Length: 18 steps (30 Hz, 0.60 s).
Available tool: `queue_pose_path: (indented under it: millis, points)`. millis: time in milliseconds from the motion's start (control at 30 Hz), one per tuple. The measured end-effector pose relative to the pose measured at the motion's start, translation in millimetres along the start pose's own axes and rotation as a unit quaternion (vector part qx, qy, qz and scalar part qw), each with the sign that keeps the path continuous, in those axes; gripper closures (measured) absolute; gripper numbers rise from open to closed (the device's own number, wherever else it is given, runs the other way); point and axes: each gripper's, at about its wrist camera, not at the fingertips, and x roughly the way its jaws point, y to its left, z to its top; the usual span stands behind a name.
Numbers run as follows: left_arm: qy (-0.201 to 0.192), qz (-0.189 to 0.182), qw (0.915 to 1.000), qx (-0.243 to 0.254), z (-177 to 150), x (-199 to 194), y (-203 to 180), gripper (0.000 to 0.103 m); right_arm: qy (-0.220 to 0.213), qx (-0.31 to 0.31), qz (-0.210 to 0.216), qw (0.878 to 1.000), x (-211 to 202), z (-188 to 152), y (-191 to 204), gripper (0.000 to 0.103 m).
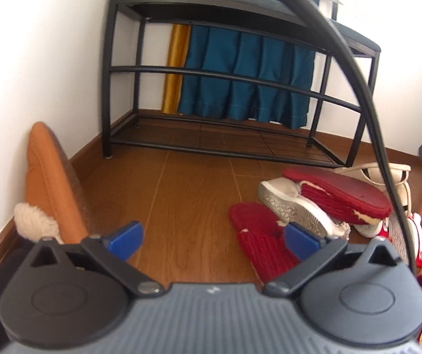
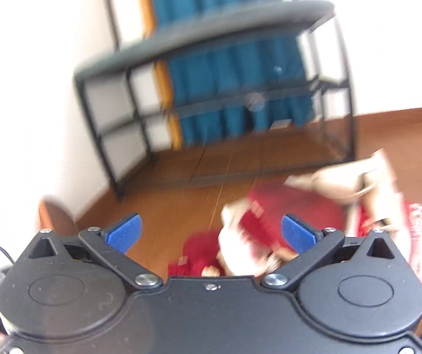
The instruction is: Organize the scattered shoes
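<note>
Left wrist view: left gripper fingers spread, empty, above floor; shoe pile right, shoe rack behind, cable crossing. Right gripper likewise spread.

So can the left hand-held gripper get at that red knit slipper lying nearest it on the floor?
Probably yes. The left hand-held gripper is open and empty, and the red knit slipper lies just ahead by its right finger, with its near part uncovered. A white sneaker overlaps its far edge.

A teal curtain is seen behind the black rack, with a gold strip at its left; wooden floor lies below.
</note>
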Motion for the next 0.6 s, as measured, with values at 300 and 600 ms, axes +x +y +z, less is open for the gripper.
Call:
queue_pose_path:
  millis: [300, 600]
  points:
    - [-0.054, -0.060, 0.9940, 0.074, 11, 38, -119, 0.001, -0.092, 0.063, 0.018, 0.994, -65, 27, -51, 0.000]
    - [-0.016, -0.073, 0.9914, 0.107, -5, 84, -207, 0.001, -0.119, 0.114, 0.024, 0.986, -89, 27, -97, 0.000]
